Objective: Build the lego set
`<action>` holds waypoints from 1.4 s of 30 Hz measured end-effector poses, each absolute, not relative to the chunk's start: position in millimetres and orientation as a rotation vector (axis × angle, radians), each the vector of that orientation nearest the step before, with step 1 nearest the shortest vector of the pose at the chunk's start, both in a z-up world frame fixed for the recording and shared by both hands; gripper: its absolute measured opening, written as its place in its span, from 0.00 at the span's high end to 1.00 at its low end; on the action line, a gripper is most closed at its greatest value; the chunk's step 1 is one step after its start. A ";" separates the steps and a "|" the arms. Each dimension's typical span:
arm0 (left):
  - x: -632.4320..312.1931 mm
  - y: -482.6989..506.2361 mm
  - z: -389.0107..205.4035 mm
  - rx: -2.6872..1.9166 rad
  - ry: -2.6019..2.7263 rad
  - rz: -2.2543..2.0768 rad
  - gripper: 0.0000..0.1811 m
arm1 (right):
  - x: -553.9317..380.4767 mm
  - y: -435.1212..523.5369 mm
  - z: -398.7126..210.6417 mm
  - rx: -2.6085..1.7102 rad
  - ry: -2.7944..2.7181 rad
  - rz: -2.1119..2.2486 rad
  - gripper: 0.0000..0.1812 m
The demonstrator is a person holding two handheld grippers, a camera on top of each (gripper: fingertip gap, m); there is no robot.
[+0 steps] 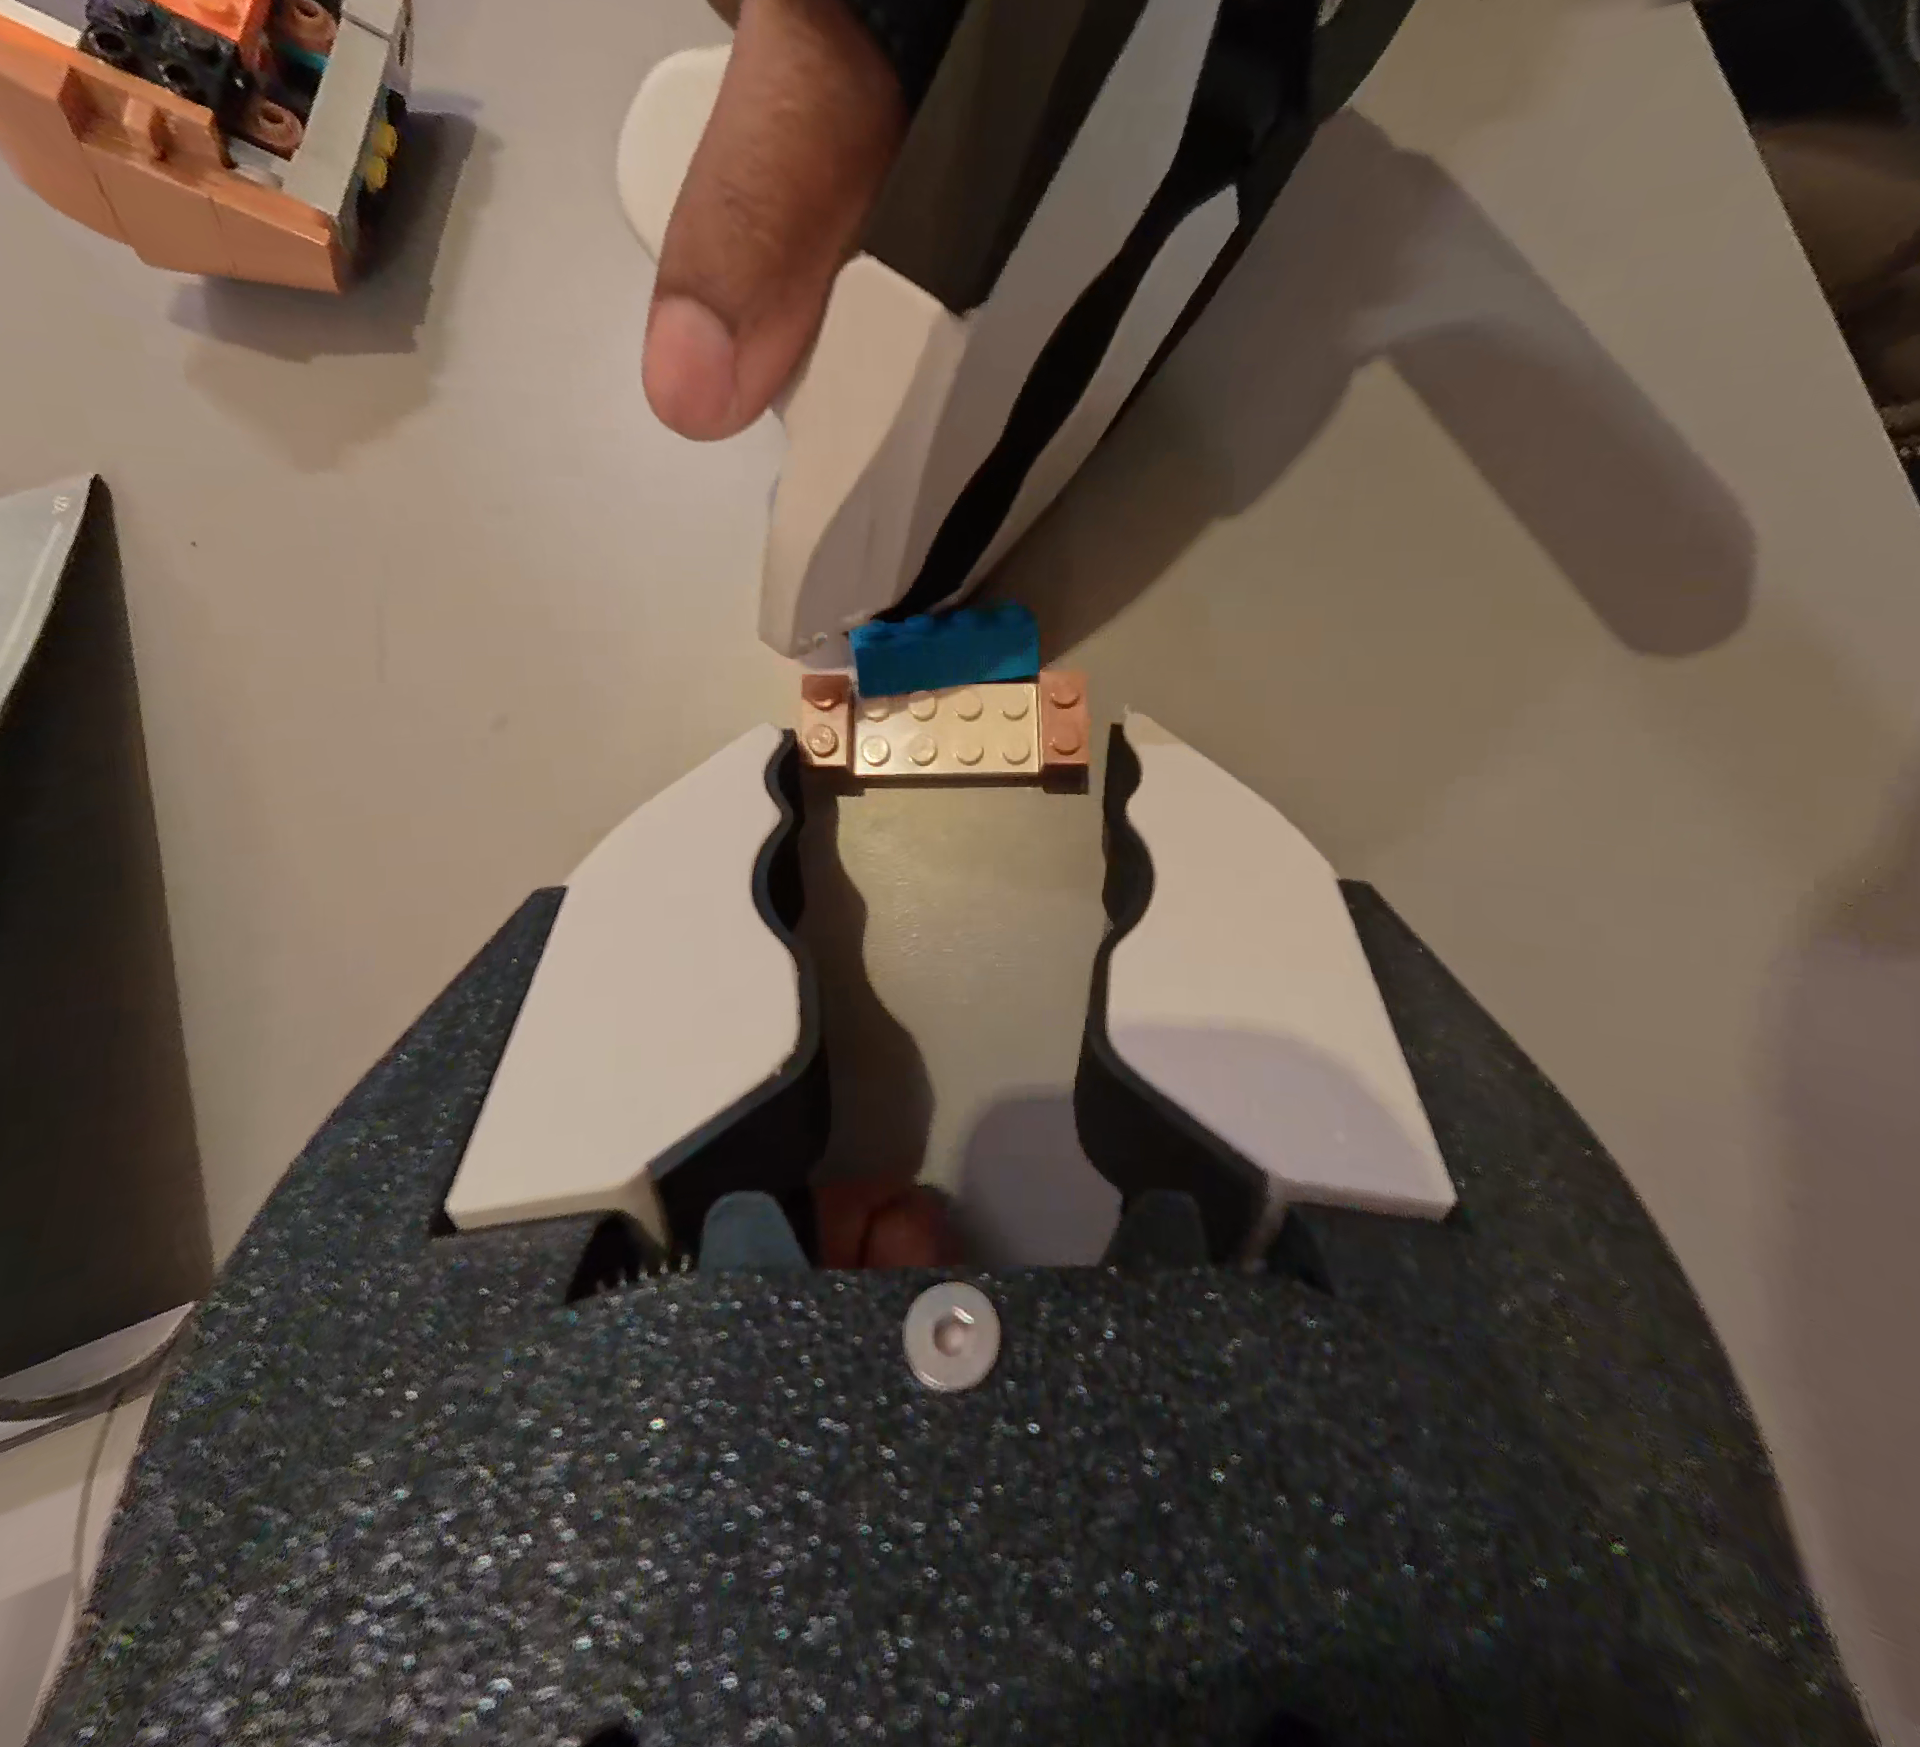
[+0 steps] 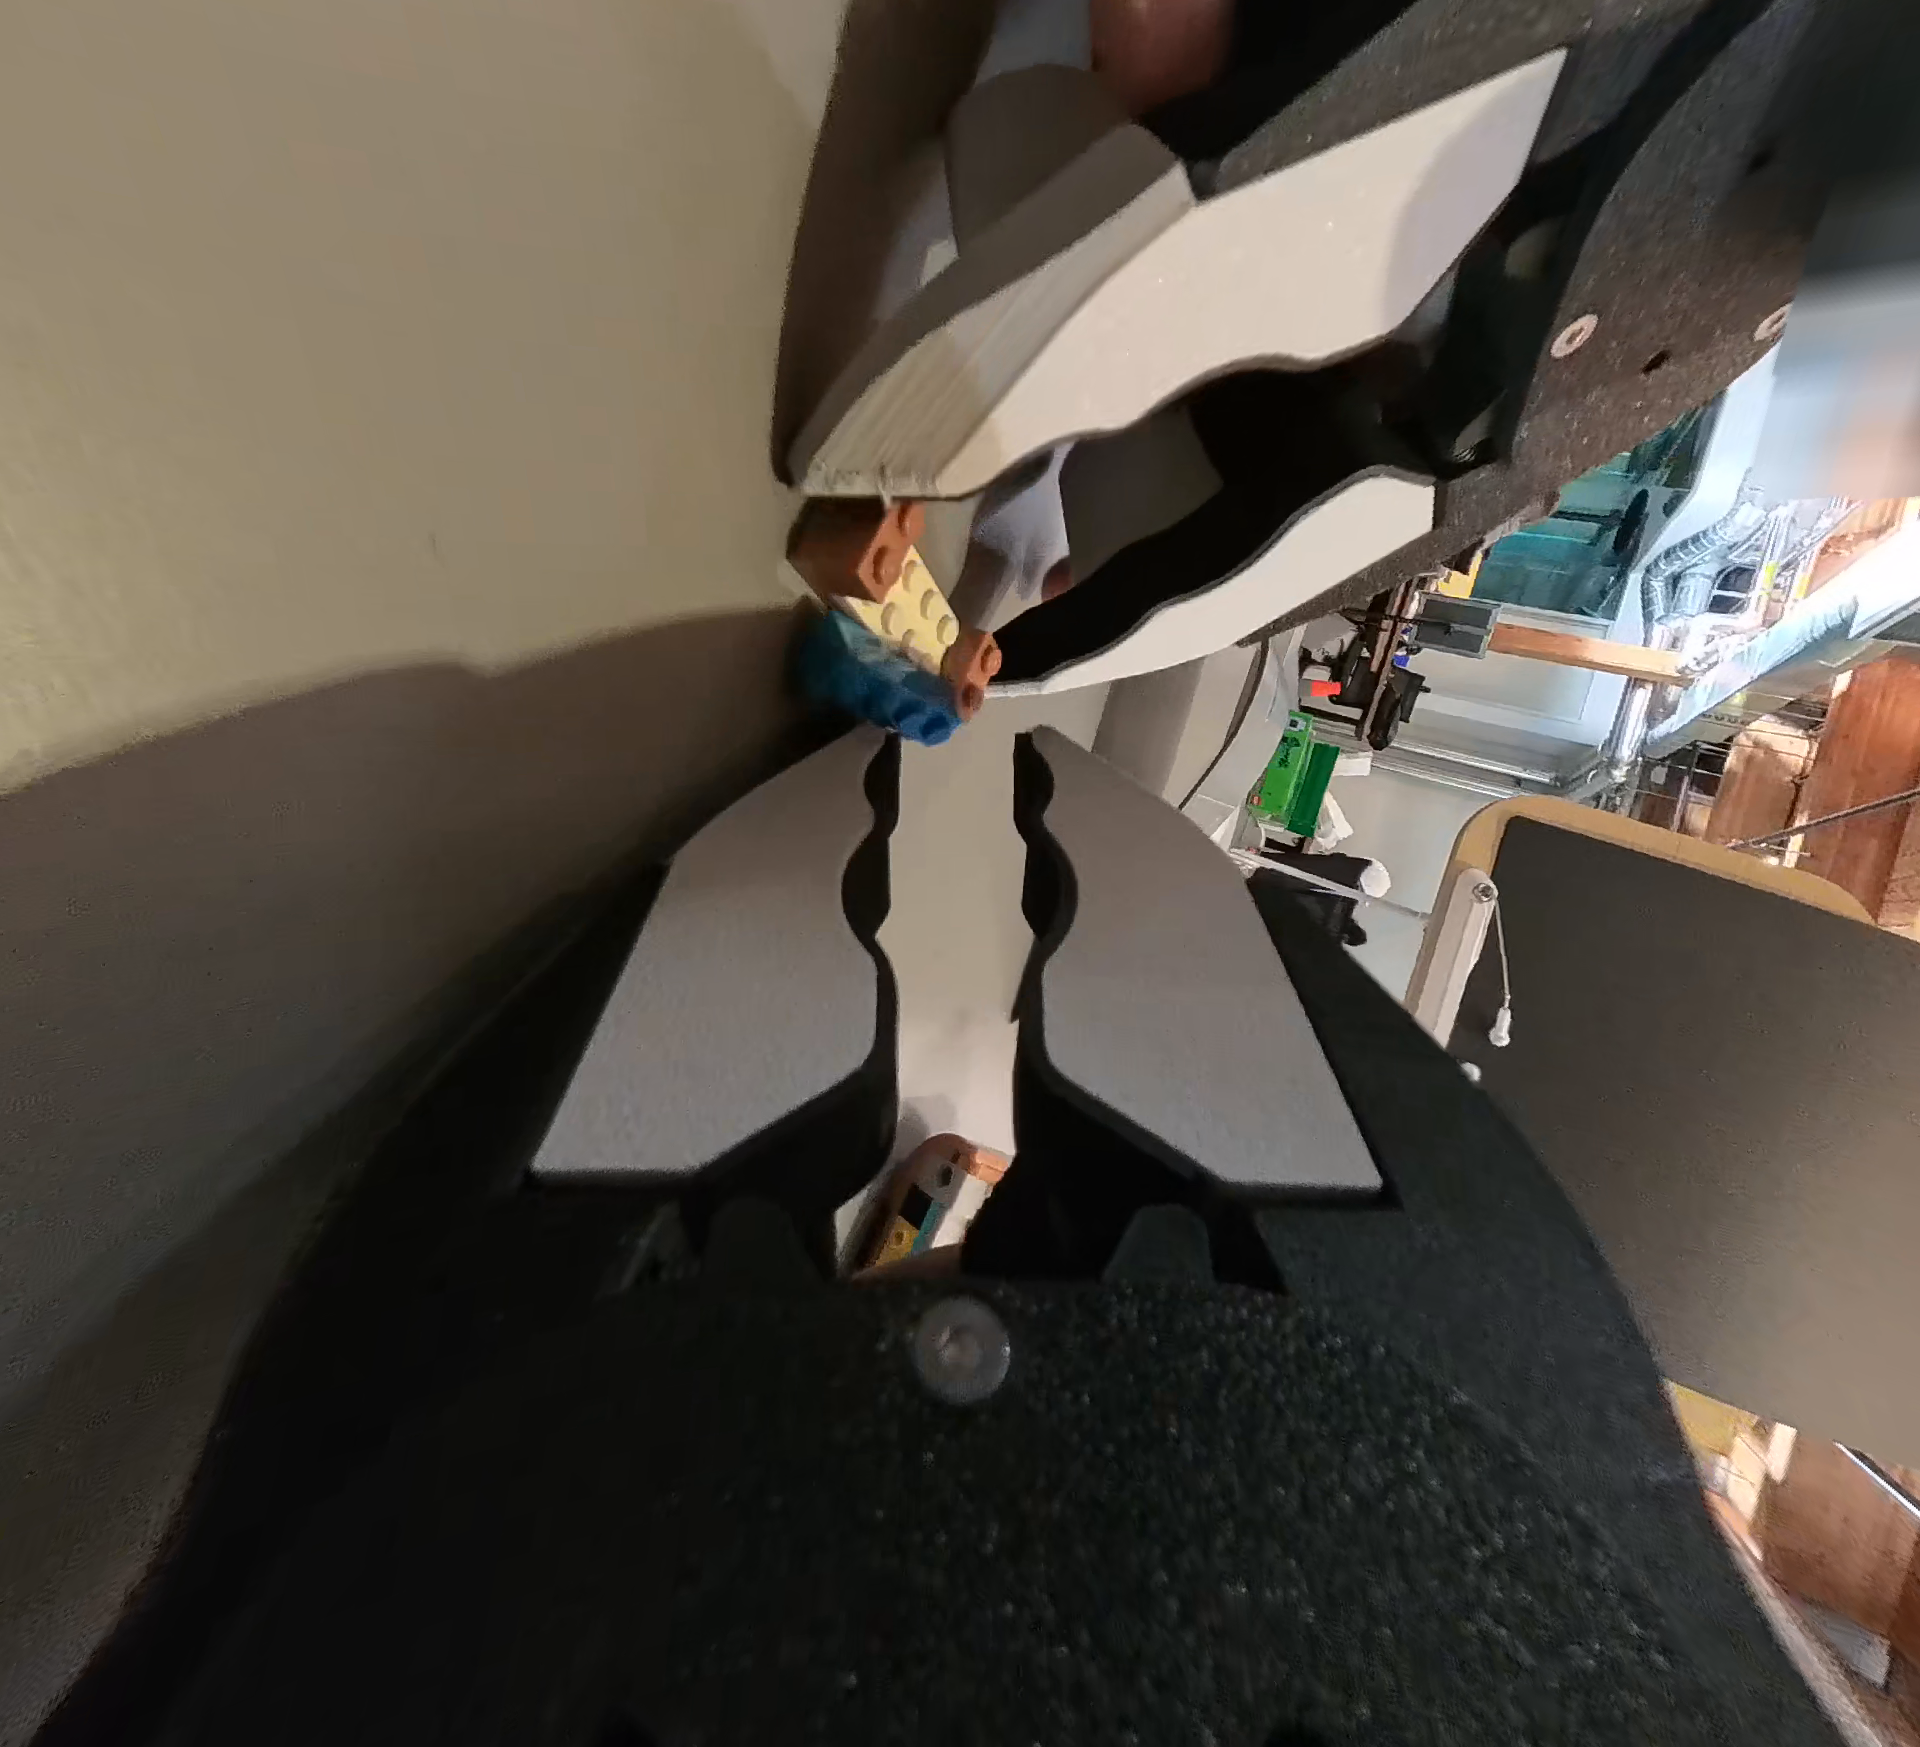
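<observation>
Lego sub-assembly [image 1: 943, 729]: a tan studded plate flanked by a brown piece at each end, lying on the pale worktop [image 1: 520, 575] just beyond the left claw [image 1: 951, 741]. Left claw fingers stand apart, one on either side of the assembly; contact with the brown ends cannot be confirmed. A blue brick [image 1: 943, 653] sits tilted at the assembly's 12 o'clock edge, touching it.

The right claw [image 1: 862, 632] descends from 1 o'clock, its tips close together at the blue brick; from this view I cannot tell whether it grips the brick. In the right wrist view its own fingers [image 2: 790, 866] stand a narrow gap apart with nothing between them, the blue brick [image 2: 878, 684] just beyond the tip at 11 o'clock. A person's thumb [image 1: 758, 222] rests on the right claw's body.

A larger partly built model [image 1: 223, 76] in orange-brown, black and grey stands at 10 o'clock, well apart. A dark-sided object [image 1: 62, 918] is cut off at 9 o'clock.

Room, right wrist view: a dark panel with a light wooden edge [image 2: 1683, 1074], a green item [image 2: 1294, 767], ducting and timber beyond. The view is blurred at the bricks.
</observation>
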State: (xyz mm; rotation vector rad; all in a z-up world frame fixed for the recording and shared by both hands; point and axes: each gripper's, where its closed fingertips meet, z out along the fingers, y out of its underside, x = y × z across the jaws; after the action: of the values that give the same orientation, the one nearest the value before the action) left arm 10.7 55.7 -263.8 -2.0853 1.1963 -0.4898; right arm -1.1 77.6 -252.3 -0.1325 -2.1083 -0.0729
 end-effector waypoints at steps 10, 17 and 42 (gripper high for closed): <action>11.6 59.3 -263.4 -2.079 1.199 -0.501 0.71 | -0.4 79.7 -253.1 -0.176 -2.121 -0.043 0.89; 17.5 61.2 -262.3 -2.070 1.187 -0.492 0.71 | 2.0 84.6 -251.2 -0.236 -2.138 -0.038 0.88; 32.6 66.3 -256.3 -2.043 1.076 -0.355 0.71 | 26.4 110.9 -254.4 -0.724 -2.218 0.066 0.90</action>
State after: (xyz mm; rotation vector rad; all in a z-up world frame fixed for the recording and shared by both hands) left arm 32.6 66.3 -256.3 -2.0429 1.0755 -0.3550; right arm 26.4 110.9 -254.4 -0.7241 -2.2184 0.0660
